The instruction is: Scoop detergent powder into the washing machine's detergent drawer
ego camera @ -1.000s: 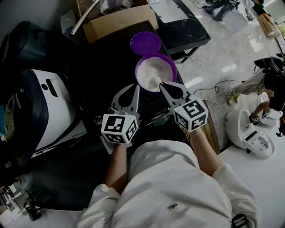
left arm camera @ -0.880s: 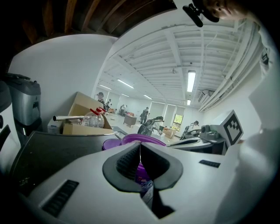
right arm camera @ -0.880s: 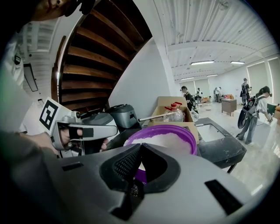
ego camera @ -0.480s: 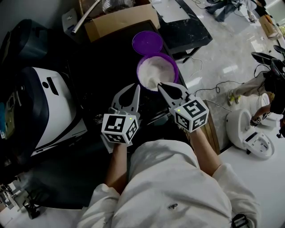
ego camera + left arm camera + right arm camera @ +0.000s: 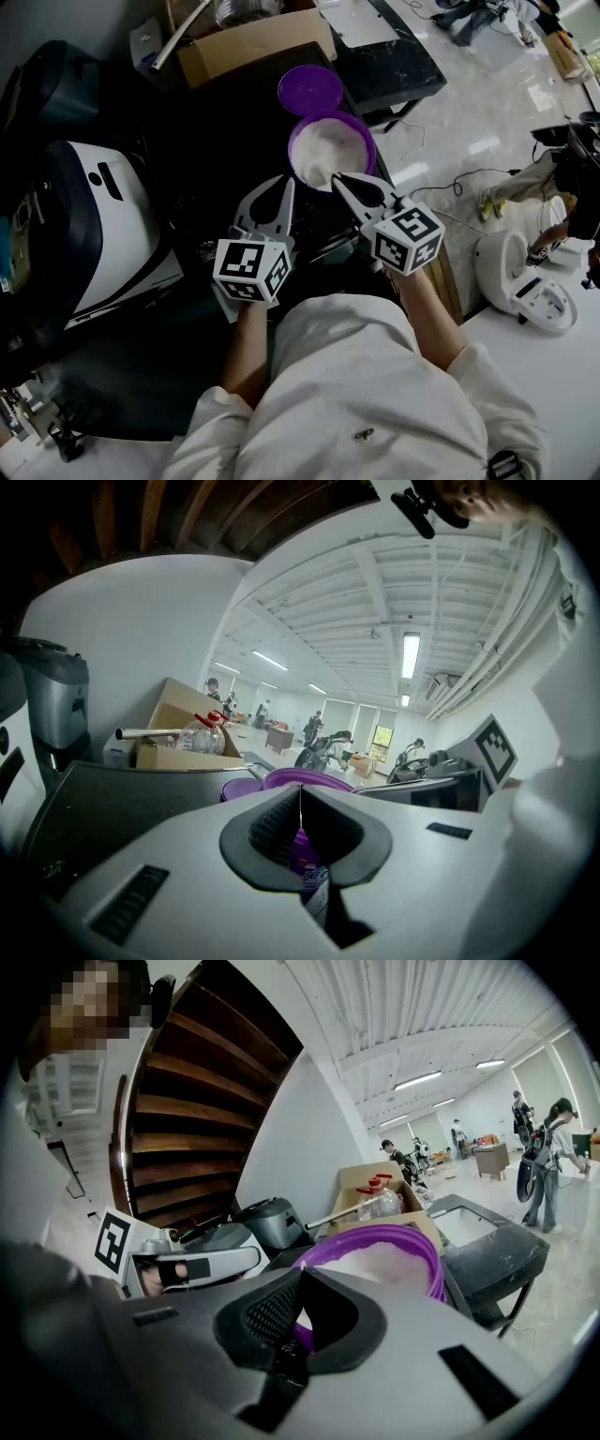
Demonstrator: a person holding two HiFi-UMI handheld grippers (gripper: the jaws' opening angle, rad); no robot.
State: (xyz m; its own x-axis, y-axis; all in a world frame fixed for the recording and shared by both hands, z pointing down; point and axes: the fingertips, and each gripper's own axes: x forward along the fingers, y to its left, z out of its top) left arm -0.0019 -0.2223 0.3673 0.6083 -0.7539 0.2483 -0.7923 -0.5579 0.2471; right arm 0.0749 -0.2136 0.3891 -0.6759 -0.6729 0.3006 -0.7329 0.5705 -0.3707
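Purple plastic tub [image 5: 371, 142], lid off, stood toward the right side of the black table [image 5: 216, 141], filled with white detergent powder [image 5: 328, 145]. Its purple lid [image 5: 309, 89] lay just behind it.

Right hand-held gripper [image 5: 336, 177]: jaws pressed together at the tips, which sat at the tub's near rim over the powder. No scoop could be made out between them. Left hand-held gripper [image 5: 286, 180]: jaws also together and empty, held just left of the tub and apart from it.

Handling, as judged: the powder is loose and light and will spill from a tilted or jolted scoop. Any scoop should be pinched by its handle and carried level. The tub looks thin-walled and could slide if pushed at the rim.

Room: a cardboard box [image 5: 253, 42] closed off the back. The table's right edge was close beside the tub, with floor and cables below. Bare table lay open leftward toward a white appliance [image 5: 112, 225], probably the washing machine. No detergent drawer was identifiable.
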